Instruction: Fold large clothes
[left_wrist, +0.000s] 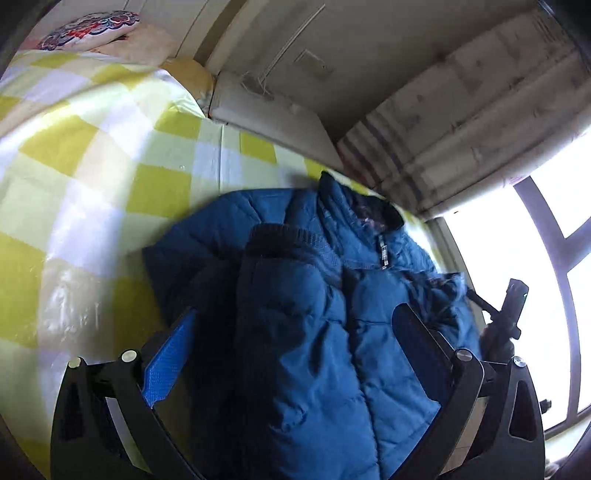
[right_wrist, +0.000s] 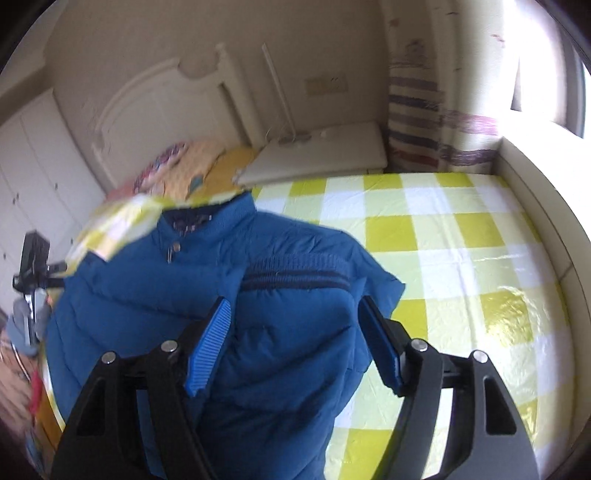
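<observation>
Blue jacket (left_wrist: 332, 332) blurred, hem cut off — both hand-held grippers (left_wrist: 295, 332) (right_wrist: 295, 339) gape, empty.

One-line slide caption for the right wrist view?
Right gripper open above a blue puffer jacket, sleeves folded in, on a yellow-checked bedsheet.

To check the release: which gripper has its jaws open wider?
The left gripper; its pads stand farther apart over the blue jacket than the right gripper's.
</observation>
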